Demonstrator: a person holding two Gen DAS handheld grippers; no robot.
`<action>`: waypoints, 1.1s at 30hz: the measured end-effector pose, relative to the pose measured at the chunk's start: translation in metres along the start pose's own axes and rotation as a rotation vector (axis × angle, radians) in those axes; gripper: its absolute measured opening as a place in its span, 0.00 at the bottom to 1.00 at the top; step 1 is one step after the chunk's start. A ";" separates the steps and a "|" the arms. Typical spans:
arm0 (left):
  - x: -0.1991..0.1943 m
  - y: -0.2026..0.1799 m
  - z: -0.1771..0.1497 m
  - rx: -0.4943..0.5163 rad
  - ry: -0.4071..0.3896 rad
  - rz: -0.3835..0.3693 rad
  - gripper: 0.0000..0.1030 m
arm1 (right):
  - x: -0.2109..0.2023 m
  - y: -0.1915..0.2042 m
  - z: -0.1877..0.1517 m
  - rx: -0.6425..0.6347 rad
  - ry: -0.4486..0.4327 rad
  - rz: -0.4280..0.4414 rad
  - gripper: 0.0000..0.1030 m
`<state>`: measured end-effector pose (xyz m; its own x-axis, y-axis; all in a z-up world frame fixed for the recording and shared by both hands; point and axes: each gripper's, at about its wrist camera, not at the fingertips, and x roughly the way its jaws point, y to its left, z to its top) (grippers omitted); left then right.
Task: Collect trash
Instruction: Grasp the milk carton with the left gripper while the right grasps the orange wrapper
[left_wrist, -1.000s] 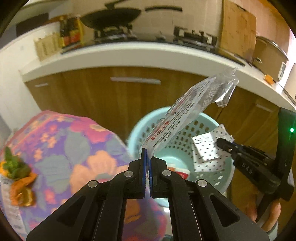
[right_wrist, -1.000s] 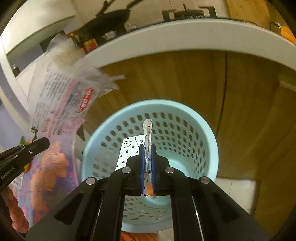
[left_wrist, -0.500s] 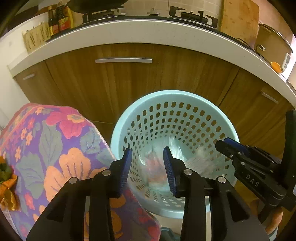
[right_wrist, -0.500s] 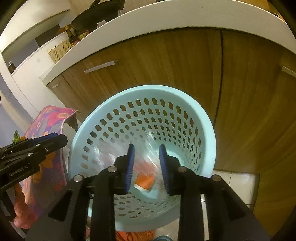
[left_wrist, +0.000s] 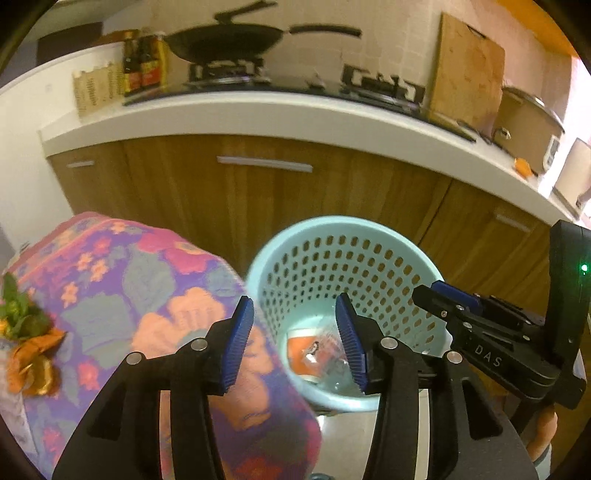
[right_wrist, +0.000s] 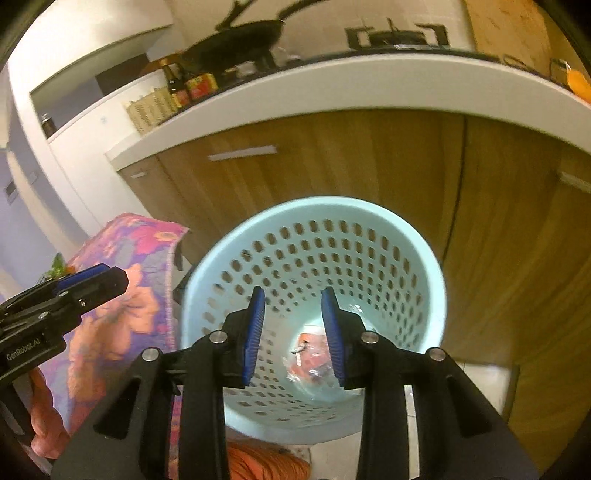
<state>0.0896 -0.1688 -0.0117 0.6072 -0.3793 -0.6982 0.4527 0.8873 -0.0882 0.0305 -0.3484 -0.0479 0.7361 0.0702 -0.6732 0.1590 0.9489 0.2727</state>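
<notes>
A light blue perforated basket (left_wrist: 343, 236) stands on the floor by the wooden cabinets; it also shows in the right wrist view (right_wrist: 314, 214). Orange and clear plastic wrappers (left_wrist: 314, 350) lie at its bottom, also seen from the right wrist (right_wrist: 310, 358). My left gripper (left_wrist: 293, 343) is open and empty above the basket's near left rim. My right gripper (right_wrist: 291, 332) is open and empty above the basket. The right gripper shows at the right of the left wrist view (left_wrist: 443, 299), and the left gripper at the left of the right wrist view (right_wrist: 92, 280).
A table with a flowered cloth (left_wrist: 147, 295) stands left of the basket, with an orange wrapper and green leaves (left_wrist: 26, 332) at its left edge. Wooden cabinets (left_wrist: 266, 192) under a white counter (left_wrist: 258, 114) with a stove and pan stand behind.
Both grippers opened and dropped their wrappers into the basket, then opened wider. Both have pulled up and back from the basket, so more of the counter shows.
</notes>
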 end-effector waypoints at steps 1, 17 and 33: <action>-0.009 0.004 -0.002 -0.008 -0.017 0.010 0.47 | -0.002 0.005 0.000 -0.007 -0.003 0.005 0.28; -0.150 0.122 -0.059 -0.215 -0.248 0.272 0.64 | -0.013 0.178 -0.010 -0.302 -0.048 0.170 0.42; -0.166 0.250 -0.113 -0.446 -0.153 0.401 0.76 | 0.037 0.311 -0.022 -0.485 0.046 0.360 0.42</action>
<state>0.0281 0.1461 0.0015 0.7750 0.0028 -0.6320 -0.1269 0.9803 -0.1513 0.0926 -0.0438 -0.0037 0.6570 0.4162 -0.6286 -0.4209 0.8943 0.1522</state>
